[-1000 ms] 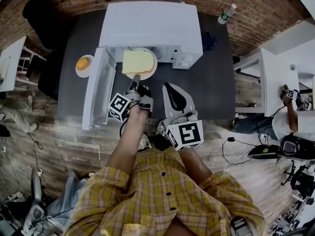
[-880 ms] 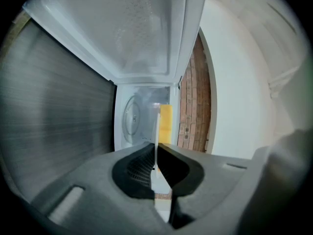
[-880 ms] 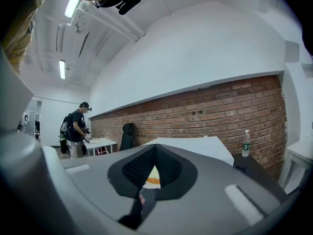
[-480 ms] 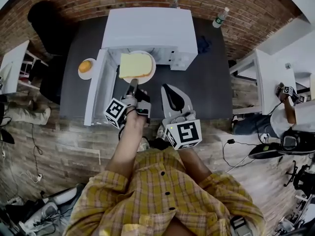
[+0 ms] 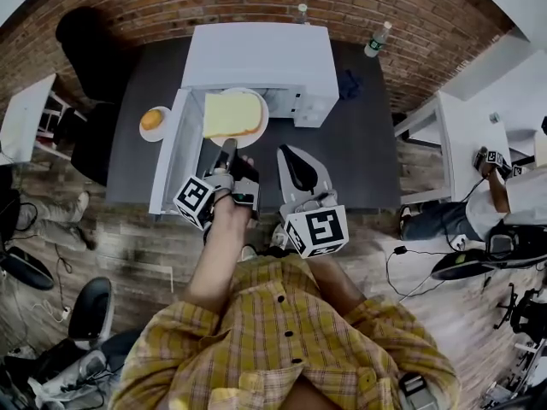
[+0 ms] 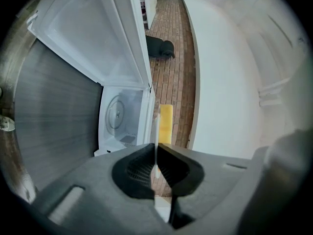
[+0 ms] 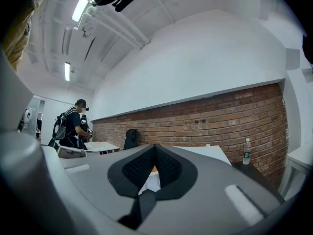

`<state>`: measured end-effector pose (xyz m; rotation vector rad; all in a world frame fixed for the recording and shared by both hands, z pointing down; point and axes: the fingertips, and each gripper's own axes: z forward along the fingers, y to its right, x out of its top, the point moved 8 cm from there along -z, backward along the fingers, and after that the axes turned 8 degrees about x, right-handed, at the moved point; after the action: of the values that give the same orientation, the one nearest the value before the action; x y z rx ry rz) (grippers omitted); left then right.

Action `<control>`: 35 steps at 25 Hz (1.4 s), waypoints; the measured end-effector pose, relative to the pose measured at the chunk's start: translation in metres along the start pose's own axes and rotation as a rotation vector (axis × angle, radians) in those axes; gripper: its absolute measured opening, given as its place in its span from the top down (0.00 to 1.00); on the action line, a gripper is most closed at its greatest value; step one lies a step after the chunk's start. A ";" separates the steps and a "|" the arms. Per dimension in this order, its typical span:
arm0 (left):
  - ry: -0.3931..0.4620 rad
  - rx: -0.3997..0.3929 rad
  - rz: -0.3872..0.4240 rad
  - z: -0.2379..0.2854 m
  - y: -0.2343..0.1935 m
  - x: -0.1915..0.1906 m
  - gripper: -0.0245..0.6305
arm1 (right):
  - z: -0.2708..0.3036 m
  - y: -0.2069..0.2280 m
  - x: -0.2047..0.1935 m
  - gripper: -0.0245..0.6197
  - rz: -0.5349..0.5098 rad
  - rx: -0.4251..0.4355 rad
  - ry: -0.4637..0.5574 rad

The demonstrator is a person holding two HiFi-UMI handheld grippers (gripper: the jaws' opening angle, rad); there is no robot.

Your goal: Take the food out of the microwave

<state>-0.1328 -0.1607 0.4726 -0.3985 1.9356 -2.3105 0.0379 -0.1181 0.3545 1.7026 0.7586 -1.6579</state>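
Two grippers: left gripper (image 5: pixel 229 149) clamps plate (image 5: pixel 264 120) carrying bread (image 5: pixel 232 114) before open microwave (image 5: pixel 256 58); right gripper (image 5: pixel 291 157) pinched closed, empty.

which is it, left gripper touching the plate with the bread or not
Touching. The left gripper view shows the left gripper pinching the thin white rim of the plate between its jaws, with no gap.

Back wall: red brick wall (image 5: pixel 128 7) runs across the top of my head view.
Bottles: a water bottle (image 5: pixel 301 10) top centre, a second bottle (image 5: pixel 373 39) upper right.
Left of centre: an orange (image 5: pixel 151 119) on a small plate (image 5: pixel 145 134), on the dark table (image 5: pixel 367 152).
Right edge: I see a person (image 5: pixel 504 207) beside a white table (image 5: pixel 466 139).
Floor: wood planks (image 5: pixel 128 246).
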 end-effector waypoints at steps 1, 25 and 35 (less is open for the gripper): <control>-0.004 -0.018 -0.011 -0.001 0.005 -0.002 0.95 | 0.000 0.000 0.001 0.96 -0.006 0.001 0.004; -0.034 -0.055 0.018 -0.041 0.067 -0.027 0.94 | -0.011 -0.001 0.020 0.96 0.003 -0.008 0.025; -0.049 -0.080 0.024 -0.053 0.082 -0.036 0.94 | -0.015 -0.004 0.023 0.96 0.002 -0.027 0.028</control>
<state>-0.1194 -0.1165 0.3790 -0.4316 2.0037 -2.1927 0.0457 -0.1044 0.3314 1.7103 0.7887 -1.6179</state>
